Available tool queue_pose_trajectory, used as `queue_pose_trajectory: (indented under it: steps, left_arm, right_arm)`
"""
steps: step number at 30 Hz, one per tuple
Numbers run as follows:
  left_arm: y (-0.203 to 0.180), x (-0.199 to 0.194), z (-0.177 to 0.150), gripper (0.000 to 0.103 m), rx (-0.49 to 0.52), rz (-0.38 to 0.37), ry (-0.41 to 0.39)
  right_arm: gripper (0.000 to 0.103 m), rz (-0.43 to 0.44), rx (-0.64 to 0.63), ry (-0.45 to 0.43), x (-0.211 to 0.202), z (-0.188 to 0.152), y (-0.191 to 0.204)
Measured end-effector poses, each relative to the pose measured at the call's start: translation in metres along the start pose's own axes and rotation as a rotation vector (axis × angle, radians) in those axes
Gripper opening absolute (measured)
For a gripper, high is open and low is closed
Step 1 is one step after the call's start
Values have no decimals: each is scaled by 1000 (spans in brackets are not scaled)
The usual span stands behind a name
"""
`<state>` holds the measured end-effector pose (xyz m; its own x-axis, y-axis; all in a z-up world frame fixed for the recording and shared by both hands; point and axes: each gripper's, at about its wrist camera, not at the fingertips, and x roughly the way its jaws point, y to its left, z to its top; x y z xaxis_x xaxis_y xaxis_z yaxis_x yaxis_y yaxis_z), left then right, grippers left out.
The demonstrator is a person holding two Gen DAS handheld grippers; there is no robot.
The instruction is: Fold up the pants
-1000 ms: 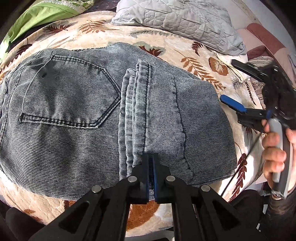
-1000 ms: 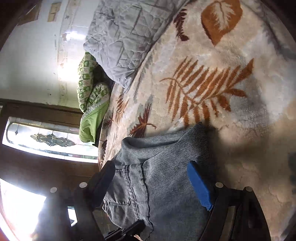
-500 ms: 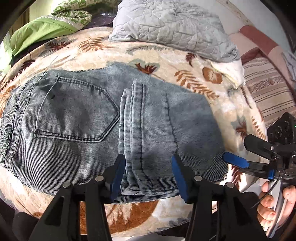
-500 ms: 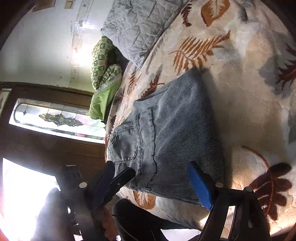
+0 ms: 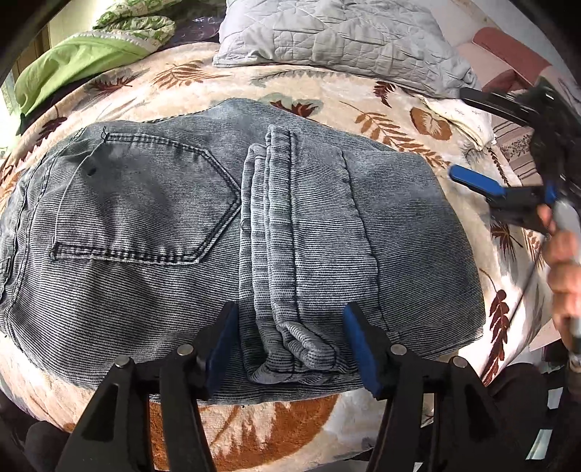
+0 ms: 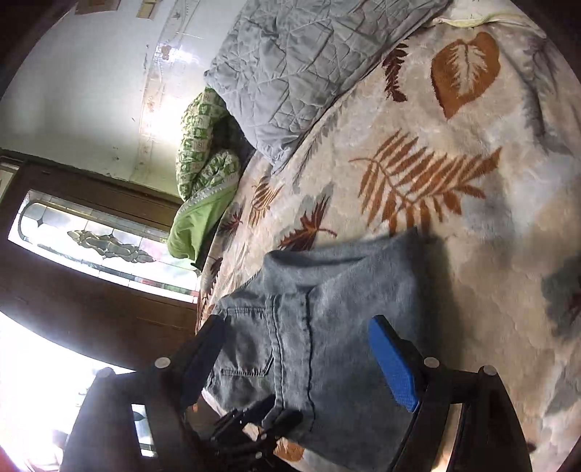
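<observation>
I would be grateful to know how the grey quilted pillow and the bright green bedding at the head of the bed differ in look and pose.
The grey quilted pillow is muted grey with stitched quilting lines; the bright green bedding is smooth lime green with a leaf-patterned side showing. The pillow lies fairly flat and spread out, while the bedding is bunched in a heap. In the left wrist view the pillow sits behind the folded jeans, the bedding off to the far left. Both rest on the leaf-print blanket.

Pants (image 5: 152,225) ribbed matt denim; blanket (image 5: 326,90) plush fleece

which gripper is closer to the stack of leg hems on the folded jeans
Left. The left gripper has open jaws straddling the stacked grey denim leg hems at the near edge; the right gripper hovers beyond the jeans' right edge.
</observation>
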<state>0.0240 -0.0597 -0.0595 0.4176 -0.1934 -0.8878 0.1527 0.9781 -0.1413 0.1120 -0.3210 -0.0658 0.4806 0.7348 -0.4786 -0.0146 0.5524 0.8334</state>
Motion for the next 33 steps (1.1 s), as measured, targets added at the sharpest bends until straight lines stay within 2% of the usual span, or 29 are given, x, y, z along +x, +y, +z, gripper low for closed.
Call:
queue_pose_trajectory:
  steps: [1,3,5,7,9,13,15,17,18,20,22,25,28,31,33]
  left_arm:
    - [0,0,0,62,-3,-2,-1]
    - [3,0,0,62,-17,-19,-2]
    - [6,-5,1,62,-28,-46,-8]
    - [15,-11,-1,62,-69,-93,-20]
    - [25,-21,0,62,-124,-143,-43]
    - [55,-52,-6,64,-224,-188,-141]
    - [77,-62,-10,67,-309,-197,-170]
    - [100,-68,-15,67,-393,-216,-176]
    - [111,-72,-17,67,-424,-221,-176]
    - [136,-83,-23,67,-490,-228,-208]
    - [161,-93,-33,75,-583,-224,-257]
    - [199,-99,-50,81,-732,-207,-311]
    - [225,-92,-61,81,-816,-183,-283]
    - [228,-91,-65,81,-799,-72,-265]
    - [221,-92,-62,81,-742,1,-255]
  right_arm:
    - [84,-4,7,10,12,11,-8]
    - [84,-75,70,36,39,25,-33]
    - [84,-18,96,8,46,25,-43]
    - [84,-23,86,1,31,19,-31]
    - [84,0,12,-1,13,5,-11]
    - [85,67,-68,72,-12,-49,14]
    - [87,32,-85,132,-5,-75,9]
    - [86,-69,-80,192,16,-91,-11]
    - [86,-50,-72,146,12,-93,-13]
    - [86,-62,-50,130,7,-90,-2]
    - [86,-27,-94,101,3,-90,20]
    - [86,36,-174,149,16,-101,57]
    - [86,74,-215,215,45,-118,82]
    - [86,74,-244,263,73,-135,90]
    - [86,23,-263,257,88,-144,84]
